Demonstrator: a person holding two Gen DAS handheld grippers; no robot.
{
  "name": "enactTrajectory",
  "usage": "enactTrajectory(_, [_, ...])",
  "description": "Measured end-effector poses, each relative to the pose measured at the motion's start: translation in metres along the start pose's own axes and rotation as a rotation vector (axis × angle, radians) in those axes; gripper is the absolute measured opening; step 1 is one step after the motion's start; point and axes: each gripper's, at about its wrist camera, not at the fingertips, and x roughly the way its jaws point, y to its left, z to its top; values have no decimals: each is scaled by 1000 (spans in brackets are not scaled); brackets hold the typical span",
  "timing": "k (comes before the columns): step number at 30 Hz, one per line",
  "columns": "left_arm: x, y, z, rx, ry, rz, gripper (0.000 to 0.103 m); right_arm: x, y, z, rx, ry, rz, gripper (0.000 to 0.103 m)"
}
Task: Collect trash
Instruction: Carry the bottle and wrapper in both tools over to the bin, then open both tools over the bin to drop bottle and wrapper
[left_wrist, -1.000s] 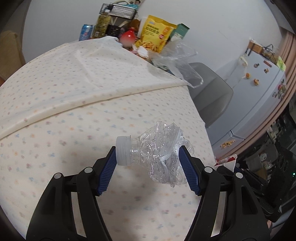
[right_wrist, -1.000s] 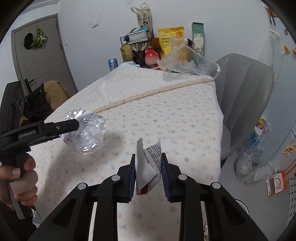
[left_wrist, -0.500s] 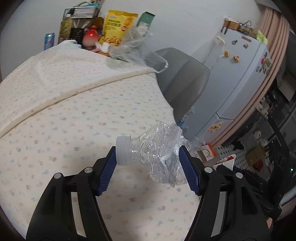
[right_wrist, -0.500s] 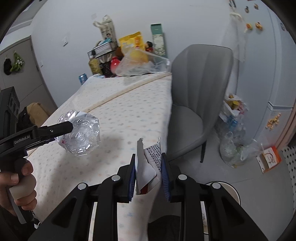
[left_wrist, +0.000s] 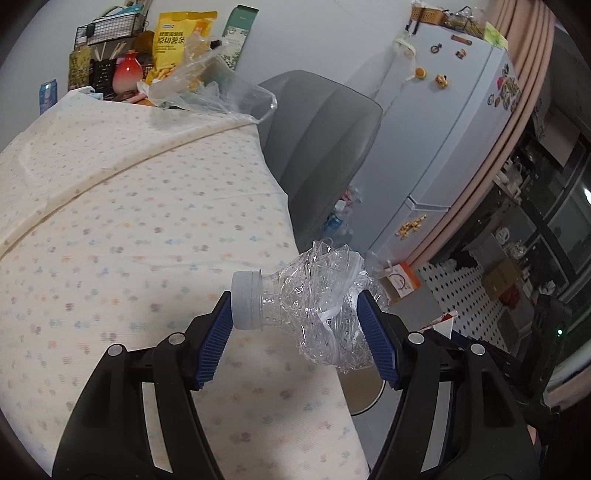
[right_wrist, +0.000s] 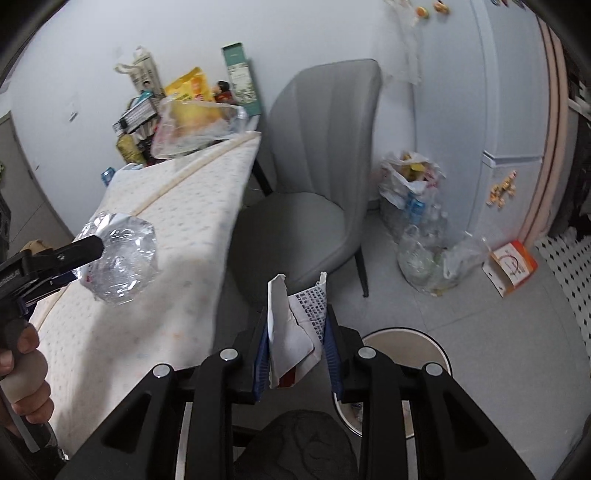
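Note:
My left gripper (left_wrist: 295, 321) is shut on a crushed clear plastic bottle (left_wrist: 314, 306) with a white cap, held above the table's right edge. In the right wrist view the bottle (right_wrist: 120, 260) shows at the left in that gripper. My right gripper (right_wrist: 295, 347) is shut on a crumpled white paper carton (right_wrist: 295, 325) with printed text, held over the floor beside the table. A round white bin (right_wrist: 406, 343) stands on the floor just beyond and below the right gripper, partly hidden by it; its rim also shows in the left wrist view (left_wrist: 364, 397).
The table (left_wrist: 129, 240) has a dotted cream cloth; snack bags, bottles and a clear plastic bag (left_wrist: 210, 92) crowd its far end. A grey chair (right_wrist: 314, 184) stands beside it. Bags of bottles (right_wrist: 417, 221), an orange box (right_wrist: 511, 267) and a white fridge (left_wrist: 450, 129) are further right.
Both grippers have swung right, away from over the table toward the floor, still holding their items. The chair, floor and bin have come into view.

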Motion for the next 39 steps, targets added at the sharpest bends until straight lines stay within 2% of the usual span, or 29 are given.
enactTrajectory(9, [15, -16, -1, 30, 29, -4, 67, 26, -42, -4, 106, 30, -66, 30])
enactTrajectory(11, [18, -20, -2, 36, 36, -5, 67, 28, -49, -5, 122, 32, -83, 36])
enactTrajectory(12, [21, -23, -1, 41, 41, -7, 67, 29, -52, -5, 128, 31, -98, 42])
enactTrajectory(13, [22, -25, -1, 45, 44, -9, 67, 28, -55, -5, 132, 30, -105, 53])
enactTrajectory(16, [27, -35, -1, 64, 52, -14, 67, 23, -67, -8, 153, 10, -120, 72])
enactTrajectory(21, [39, -56, 0, 102, 70, -29, 67, 8, -87, -13, 223, -19, -85, 81])
enactTrajectory(30, [67, -101, -5, 183, 126, -66, 67, -30, -126, -30, 308, -74, -122, 90])
enactTrajectory(37, [96, -142, -14, 242, 193, -98, 68, -59, -157, -40, 376, -118, -141, 91])
enactTrajectory(39, [103, -155, -16, 253, 206, -106, 71, -68, -165, -43, 391, -130, -149, 91])
